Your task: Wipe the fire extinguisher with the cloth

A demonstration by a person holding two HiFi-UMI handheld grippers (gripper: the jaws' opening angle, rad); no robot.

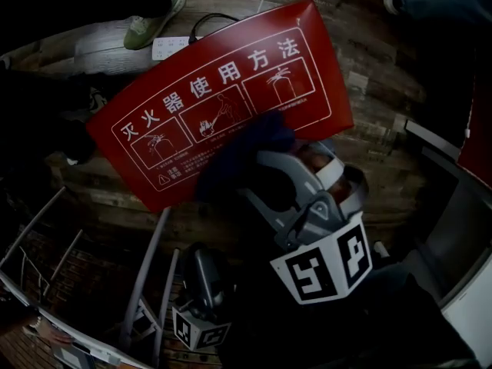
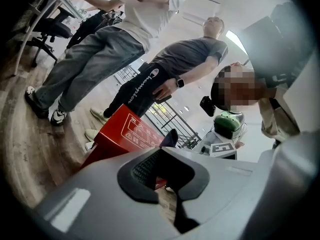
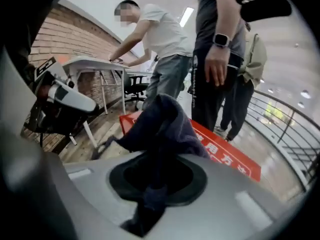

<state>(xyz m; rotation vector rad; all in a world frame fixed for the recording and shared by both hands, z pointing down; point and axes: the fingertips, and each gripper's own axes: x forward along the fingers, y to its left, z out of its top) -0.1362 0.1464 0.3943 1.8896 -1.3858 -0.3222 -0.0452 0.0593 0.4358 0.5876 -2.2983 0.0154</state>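
Observation:
The fire extinguisher cabinet is a red box (image 1: 223, 98) with white printed instructions, lying on the wood floor. It also shows in the left gripper view (image 2: 131, 131) and the right gripper view (image 3: 225, 154). My right gripper (image 1: 265, 171) hovers over the box's near edge, shut on a dark blue cloth (image 1: 246, 148). The cloth (image 3: 162, 124) bunches up out of the jaws (image 3: 150, 194) and hangs partly over the box. My left gripper (image 1: 201, 271) stays low beside the box, its jaws (image 2: 170, 179) together with nothing in them. The extinguisher itself is hidden.
People stand close around the box; a shoe (image 1: 154, 18) and a power strip (image 1: 173, 46) lie beyond its far edge. Metal table legs (image 1: 146, 275) run along my left. A white desk (image 3: 95, 64) and a railing (image 3: 290, 124) bound the space.

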